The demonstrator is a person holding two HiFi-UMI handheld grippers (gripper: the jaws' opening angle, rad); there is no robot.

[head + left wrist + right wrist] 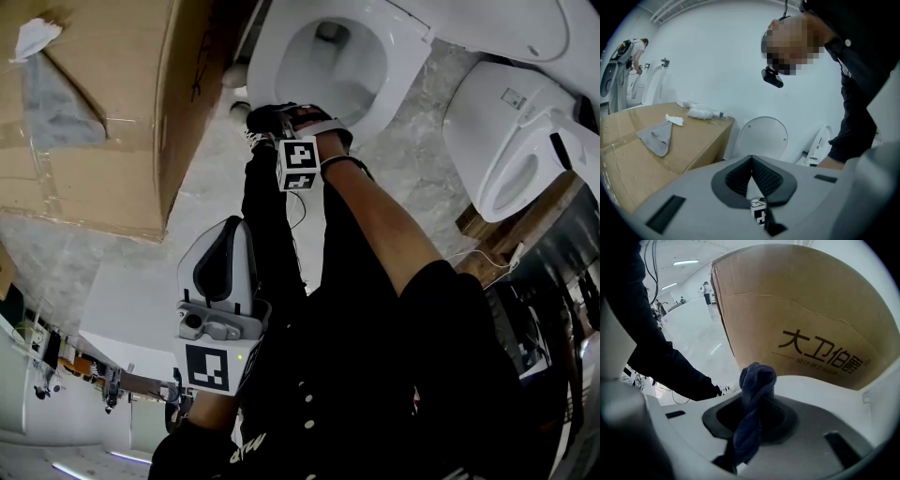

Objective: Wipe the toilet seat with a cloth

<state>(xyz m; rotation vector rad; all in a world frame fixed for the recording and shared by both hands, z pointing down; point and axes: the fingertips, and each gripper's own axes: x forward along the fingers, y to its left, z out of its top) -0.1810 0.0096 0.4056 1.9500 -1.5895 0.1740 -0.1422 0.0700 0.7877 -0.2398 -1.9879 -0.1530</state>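
Observation:
A white toilet stands at the top of the head view, its seat [274, 58] down around the open bowl. My right gripper [279, 120] reaches to the seat's near rim, and its marker cube [298, 164] faces me. It is shut on a dark blue cloth [756, 380], which sticks out twisted past the jaws. The white seat surface [820, 387] lies just beyond the cloth; whether they touch I cannot tell. My left gripper [232, 230] hangs back near my body, shut and empty [751, 161]. It points at the raised toilet lid [761, 136].
A large cardboard box [103, 141] stands close on the toilet's left, with a grey cloth [58, 105] and a white paper scrap [33, 37] on top. A second toilet [511, 141] stands to the right, on a wooden pallet [492, 234]. A person stands far off [635, 51].

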